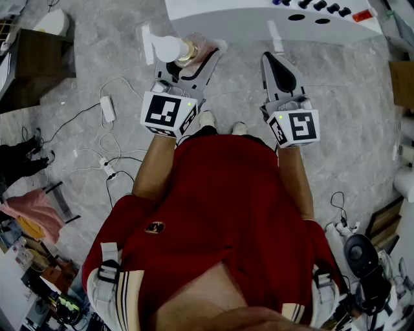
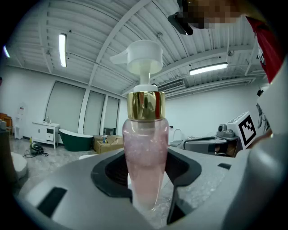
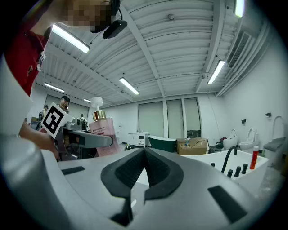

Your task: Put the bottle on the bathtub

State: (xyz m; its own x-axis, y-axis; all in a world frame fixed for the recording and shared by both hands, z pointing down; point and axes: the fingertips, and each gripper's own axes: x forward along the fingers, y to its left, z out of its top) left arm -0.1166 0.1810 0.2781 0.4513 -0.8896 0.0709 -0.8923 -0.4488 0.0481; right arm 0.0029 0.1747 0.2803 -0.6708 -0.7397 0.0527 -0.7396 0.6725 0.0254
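Note:
A pink pump bottle [image 2: 145, 152] with a gold collar and white pump head stands upright between the jaws of my left gripper [image 2: 146, 179], which is shut on its body. From the head view the bottle [image 1: 189, 49] shows at the tip of the left gripper [image 1: 186, 64], just short of the white bathtub [image 1: 259, 26] rim. In the right gripper view the bottle [image 3: 102, 134] appears to the left. My right gripper [image 3: 143, 155] is shut with nothing between its jaws; the head view shows the right gripper [image 1: 277, 63] near the tub's edge. The white bathtub [image 3: 225, 173] lies at the right.
Black faucet knobs [image 1: 310, 5] sit along the tub deck, and a black tap [image 3: 228, 158] rises over it. Cables and a power adapter [image 1: 107, 108] lie on the grey floor at left. A dark green tub [image 2: 77, 140] and cardboard boxes [image 3: 194, 146] stand far off.

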